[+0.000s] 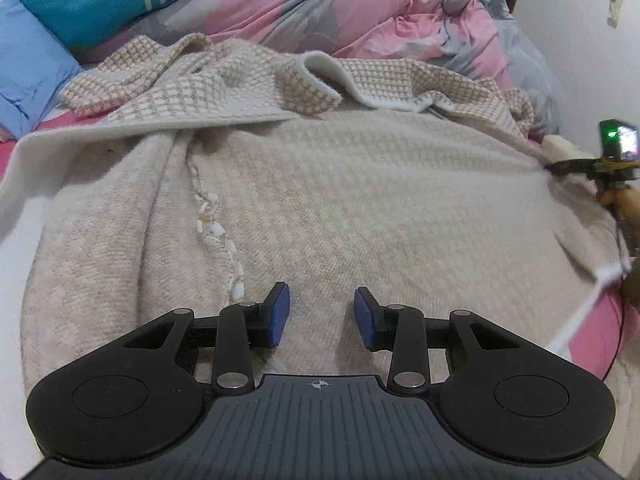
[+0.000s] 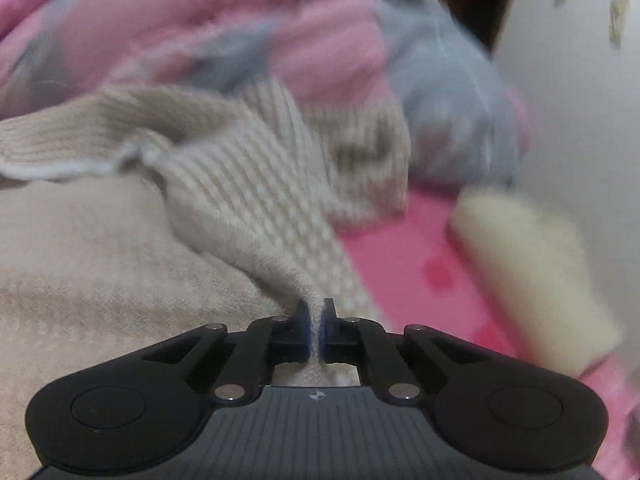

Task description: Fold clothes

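1. The beige knit garment (image 1: 360,200) lies spread across the bed, covering most of the near and middle area in the left wrist view.
2. Its far edge is bunched and partly turned over, exposing a checked weave and a white lining.
3. A seam with loose white stitching (image 1: 216,232) runs down the garment's left portion toward the near edge.
4. The left gripper (image 1: 322,314) hovers over the near part of the garment; its blue-padded fingers (image 1: 280,312) stand apart with nothing between them.
5. The right gripper (image 2: 318,322) has its fingers clamped on a fold of the garment's right edge; the fabric rises taut from the pinch.
6. The right wrist view is blurred.
7. A pink bedsheet (image 2: 412,276) shows right of the garment, with a cream roll (image 2: 532,276) lying on it.
8. A pink and grey quilt (image 1: 340,4) is heaped along the far side.
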The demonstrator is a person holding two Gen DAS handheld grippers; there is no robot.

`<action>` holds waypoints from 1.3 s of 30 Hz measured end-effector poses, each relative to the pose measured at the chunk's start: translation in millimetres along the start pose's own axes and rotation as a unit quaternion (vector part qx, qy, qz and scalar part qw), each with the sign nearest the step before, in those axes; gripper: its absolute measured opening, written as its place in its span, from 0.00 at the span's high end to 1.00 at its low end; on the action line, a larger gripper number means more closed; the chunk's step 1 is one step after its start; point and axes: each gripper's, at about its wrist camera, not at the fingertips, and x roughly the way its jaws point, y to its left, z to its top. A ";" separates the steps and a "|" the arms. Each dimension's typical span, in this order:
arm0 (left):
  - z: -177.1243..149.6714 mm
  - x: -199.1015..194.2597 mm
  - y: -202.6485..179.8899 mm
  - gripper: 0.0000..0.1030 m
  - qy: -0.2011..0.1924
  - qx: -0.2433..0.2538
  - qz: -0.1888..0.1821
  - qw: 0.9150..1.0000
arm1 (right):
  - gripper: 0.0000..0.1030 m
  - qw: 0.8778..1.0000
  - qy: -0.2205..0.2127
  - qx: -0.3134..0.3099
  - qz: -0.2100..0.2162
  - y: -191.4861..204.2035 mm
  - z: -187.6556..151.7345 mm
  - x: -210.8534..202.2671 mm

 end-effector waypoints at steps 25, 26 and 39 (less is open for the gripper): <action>55.2 74.7 10.5 0.64 -0.014 0.039 -0.073 0.996 | 0.71 0.940 0.075 -0.135 0.304 251.0 89.0 -6.0; 52.0 74.3 12.9 0.64 -0.022 0.041 -0.080 0.996 | 0.71 0.943 0.086 -0.143 0.289 264.1 89.3 12.8; 50.1 75.7 33.9 0.63 -0.034 0.004 -0.125 0.992 | 0.86 0.980 0.030 0.015 0.194 300.0 190.9 149.9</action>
